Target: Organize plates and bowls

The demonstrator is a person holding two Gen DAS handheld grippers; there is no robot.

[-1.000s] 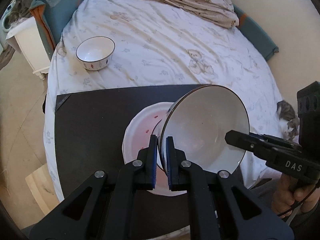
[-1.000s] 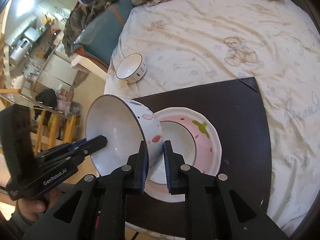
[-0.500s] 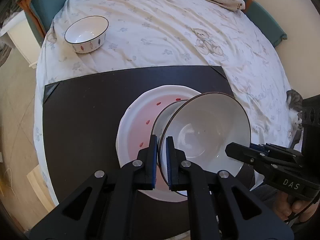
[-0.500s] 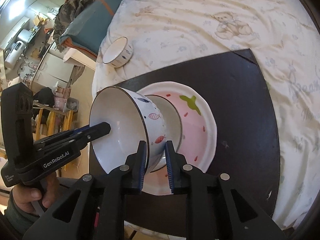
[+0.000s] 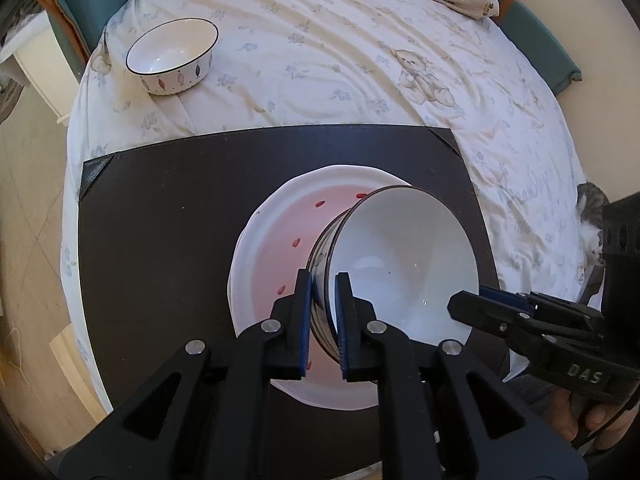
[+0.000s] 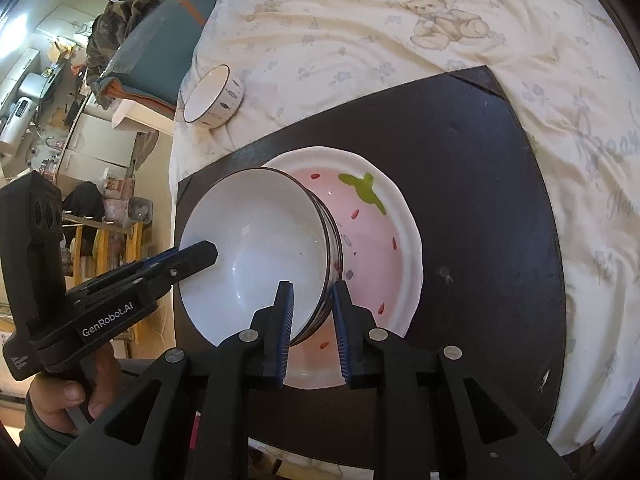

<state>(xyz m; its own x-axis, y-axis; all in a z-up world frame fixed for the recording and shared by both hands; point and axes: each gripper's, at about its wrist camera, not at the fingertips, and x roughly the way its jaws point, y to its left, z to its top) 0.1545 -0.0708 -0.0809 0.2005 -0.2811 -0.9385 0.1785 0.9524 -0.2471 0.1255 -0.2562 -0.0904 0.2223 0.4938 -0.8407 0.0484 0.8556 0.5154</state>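
A large white bowl (image 5: 400,256) (image 6: 256,248) with a dark rim rests tilted in a second bowl (image 6: 337,248) on the pink strawberry plate (image 5: 272,248) (image 6: 380,248). My left gripper (image 5: 323,276) straddles its near rim; its jaws are just starting to open, and the pads still lie against the wall. On the opposite rim, the jaws of my right gripper (image 6: 312,286) are opening. The rim stands between them with a visible gap. A small patterned bowl (image 5: 172,56) (image 6: 212,96) sits apart on the bedsheet.
The plate lies on a black mat (image 5: 160,220) (image 6: 480,160) spread over a bed with a bear-print sheet (image 5: 360,60). A white nightstand (image 5: 36,64) stands beside the bed. A person's hand (image 6: 60,400) grips the left gripper's handle.
Both grippers came down with the white bowl, which went from tilted above the plate to nested in the bowl on it. The right jaws have spread apart.
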